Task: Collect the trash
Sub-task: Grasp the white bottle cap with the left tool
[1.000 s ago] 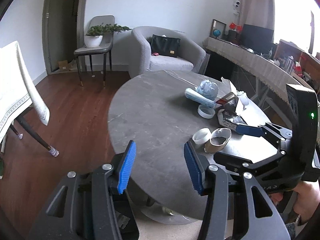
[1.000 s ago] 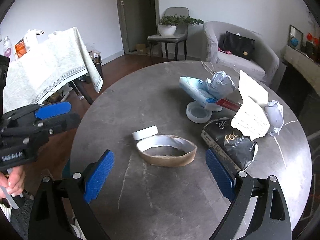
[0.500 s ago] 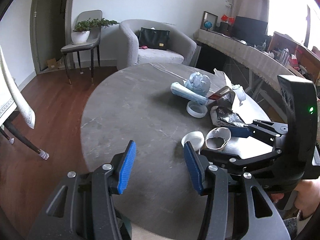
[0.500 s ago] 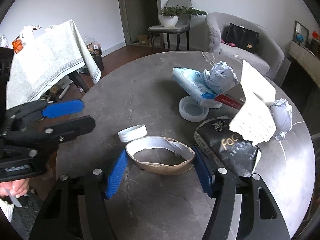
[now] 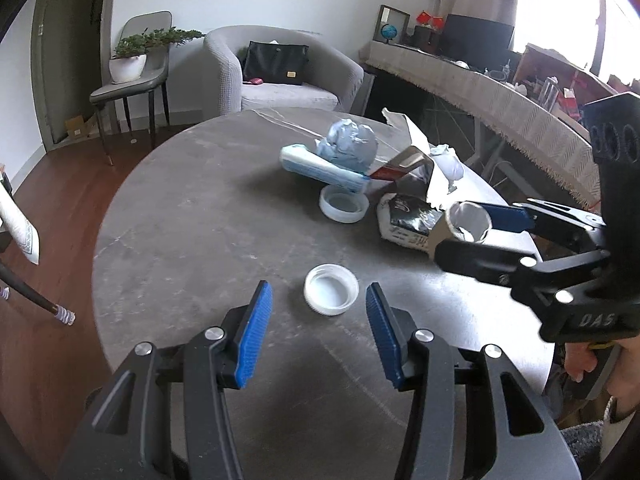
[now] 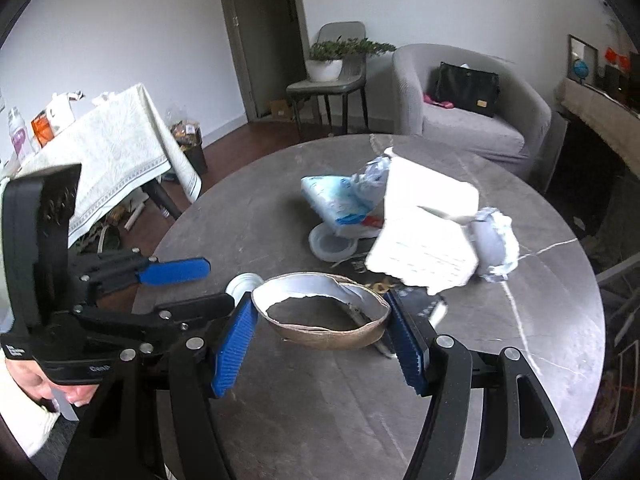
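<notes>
My right gripper (image 6: 322, 350) is shut on a torn brown paper cup (image 6: 320, 316) and holds it above the round grey table (image 6: 520, 344); the cup also shows in the left wrist view (image 5: 464, 226). My left gripper (image 5: 316, 332) is open, with a small white lid (image 5: 331, 294) on the table just ahead between its fingers. The lid peeks out behind the cup in the right wrist view (image 6: 242, 282). The other trash lies further back: a blue tissue pack (image 5: 320, 168), a crumpled wad (image 5: 352, 144), a round clear lid (image 5: 343, 208), a black packet (image 5: 408, 224) and torn white paper (image 6: 428, 232).
A grey armchair (image 5: 280, 76) with a black bag stands behind the table, and a chair with a potted plant (image 5: 132, 64) is at the left. A cloth-covered table (image 6: 108, 148) is at the left in the right wrist view. A long sideboard (image 5: 500, 100) runs along the right.
My right gripper has closed on the torn paper cup and lifted it off the table. My left gripper has moved forward over the table, up to the small white lid.
</notes>
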Available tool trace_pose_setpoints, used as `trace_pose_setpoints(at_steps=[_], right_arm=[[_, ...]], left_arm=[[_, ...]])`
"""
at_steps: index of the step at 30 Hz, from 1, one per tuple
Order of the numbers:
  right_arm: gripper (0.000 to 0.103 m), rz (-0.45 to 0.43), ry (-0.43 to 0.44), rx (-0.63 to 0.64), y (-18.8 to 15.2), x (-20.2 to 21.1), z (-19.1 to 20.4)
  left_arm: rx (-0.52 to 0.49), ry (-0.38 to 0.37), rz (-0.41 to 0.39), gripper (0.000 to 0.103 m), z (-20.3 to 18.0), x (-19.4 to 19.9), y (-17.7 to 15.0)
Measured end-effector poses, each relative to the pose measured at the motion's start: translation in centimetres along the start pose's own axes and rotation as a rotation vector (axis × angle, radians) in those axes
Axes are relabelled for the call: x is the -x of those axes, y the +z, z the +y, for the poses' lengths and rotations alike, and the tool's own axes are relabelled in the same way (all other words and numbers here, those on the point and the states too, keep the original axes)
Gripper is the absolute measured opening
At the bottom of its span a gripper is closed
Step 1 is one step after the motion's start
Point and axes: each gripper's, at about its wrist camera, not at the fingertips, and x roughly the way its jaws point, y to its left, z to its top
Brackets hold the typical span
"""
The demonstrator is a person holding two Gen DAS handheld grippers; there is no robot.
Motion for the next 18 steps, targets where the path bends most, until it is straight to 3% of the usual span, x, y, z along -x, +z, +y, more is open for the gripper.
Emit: trace_pose_setpoints(at_steps=[8,11,12,18], right_arm=[[0.065,-0.066,-0.016,-0.032,-0.3,2.0,-1.6],[0.065,-0.074,-0.008,-0.044,-0.1,2.2,-1.7],[0.065,-0.076,-0.007,-0.047,-0.1,2.2,-1.8],[0.065,-0.091,0.010,-0.050,0.6,2.2,-0.7]], left_arm=[[-0.031,0.067,0.024,0.046,-1.3,-1.9,0.2],[-0.037,0.077,0.022,0.040,-1.3,-2.0,0.3],[-0.042,0.076,0.021,0.034,-1.3,-1.9,0.3],[-0.027,0.086,0.001,0.033,-0.6,-1.1,0.0]])
